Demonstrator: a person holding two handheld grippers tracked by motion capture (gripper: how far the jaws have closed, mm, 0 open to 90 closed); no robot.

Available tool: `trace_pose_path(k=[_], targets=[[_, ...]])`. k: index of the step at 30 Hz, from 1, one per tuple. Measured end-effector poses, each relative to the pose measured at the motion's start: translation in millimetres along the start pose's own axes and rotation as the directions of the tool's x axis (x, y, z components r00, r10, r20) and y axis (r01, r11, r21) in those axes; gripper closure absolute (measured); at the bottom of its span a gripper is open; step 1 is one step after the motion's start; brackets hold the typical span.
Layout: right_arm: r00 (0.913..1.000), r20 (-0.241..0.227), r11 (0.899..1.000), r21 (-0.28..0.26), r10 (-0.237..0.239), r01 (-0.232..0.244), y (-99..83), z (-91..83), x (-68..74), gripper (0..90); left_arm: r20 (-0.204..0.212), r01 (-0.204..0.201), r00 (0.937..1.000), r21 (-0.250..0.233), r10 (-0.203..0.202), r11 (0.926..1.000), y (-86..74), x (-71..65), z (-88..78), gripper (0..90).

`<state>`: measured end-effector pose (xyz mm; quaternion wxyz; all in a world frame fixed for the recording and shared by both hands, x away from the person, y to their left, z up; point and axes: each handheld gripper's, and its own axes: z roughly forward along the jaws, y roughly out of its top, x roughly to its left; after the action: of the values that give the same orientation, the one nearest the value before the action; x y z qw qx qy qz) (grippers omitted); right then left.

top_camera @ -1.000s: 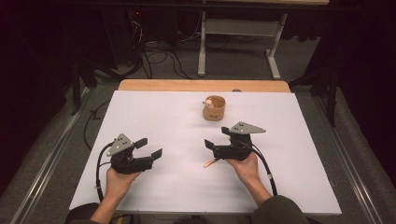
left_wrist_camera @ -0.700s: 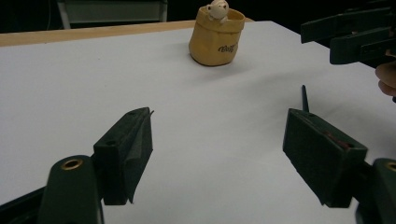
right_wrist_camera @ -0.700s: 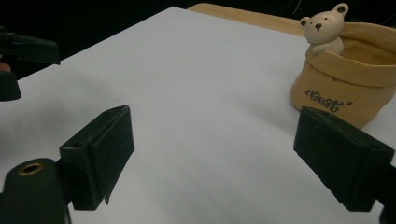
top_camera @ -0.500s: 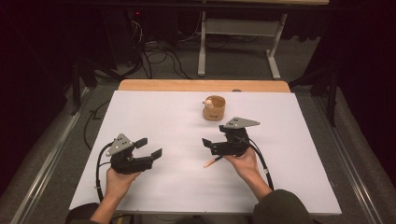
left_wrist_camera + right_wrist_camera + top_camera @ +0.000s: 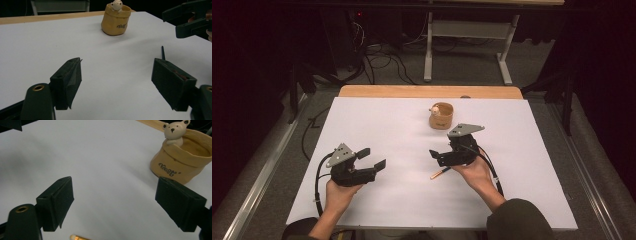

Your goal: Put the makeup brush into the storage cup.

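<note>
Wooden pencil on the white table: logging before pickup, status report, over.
Left gripper and right gripper open, empty. Wooden pencil flat beneath right gripper. Tan bear pot beyond, apart; nothing blocking.

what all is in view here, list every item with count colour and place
pot: 1, tan sack-shaped holder with dark lettering, far centre of the table, standing upright
bear figure: 1, cream, perched at the pot's rim
pencil: 1, golden-orange with a pale tip, lying flat on the sheet just below the right gripper
sheet: 1, white, covers most of the table
table: 1, light wood edge showing at the far side
desk frame: 1, grey legs, on the floor beyond the table
cables: several, black, on the floor behind
left gripper: 1, black, jaws apart, near left
right gripper: 1, black, jaws apart, near centre-right, over the pencil
hands: 2, one on each gripper
</note>
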<state>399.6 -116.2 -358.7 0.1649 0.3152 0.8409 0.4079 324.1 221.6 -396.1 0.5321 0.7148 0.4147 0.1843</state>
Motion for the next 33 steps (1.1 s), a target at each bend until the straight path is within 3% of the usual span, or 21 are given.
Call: trace_pose_path(k=[12,17,20,24,33], targets=[[0.9990,-0.008,0.998,0.052,-0.043,0.043,9.2,-3.3,-1.4,17.8,0.000,-0.001,1.0000,0.000,0.001,1.0000,0.0,0.0,-0.1,24.7],[0.9992,-0.017,0.996,0.076,-0.037,0.038,10.5,-3.1,-2.5,18.7,-0.003,0.002,1.0000,-0.001,-0.002,1.0000,-0.1,0.5,-1.1,24.7],[0.9982,-0.021,0.994,0.097,-0.057,0.059,12.2,-4.0,-3.2,19.4,-0.002,0.001,1.0000,0.001,-0.001,1.0000,-0.1,0.1,-0.1,24.7],[0.9987,-0.020,0.988,0.145,-0.048,0.050,15.0,-4.0,-4.4,20.2,-0.001,0.001,1.0000,-0.002,-0.001,1.0000,-0.1,0.2,-0.7,24.7],[0.9945,-0.017,0.975,0.196,-0.103,0.105,21.8,-6.1,-4.4,20.7,-0.003,-0.001,1.0000,0.003,0.001,1.0000,-0.2,0.1,-0.1,24.7]])
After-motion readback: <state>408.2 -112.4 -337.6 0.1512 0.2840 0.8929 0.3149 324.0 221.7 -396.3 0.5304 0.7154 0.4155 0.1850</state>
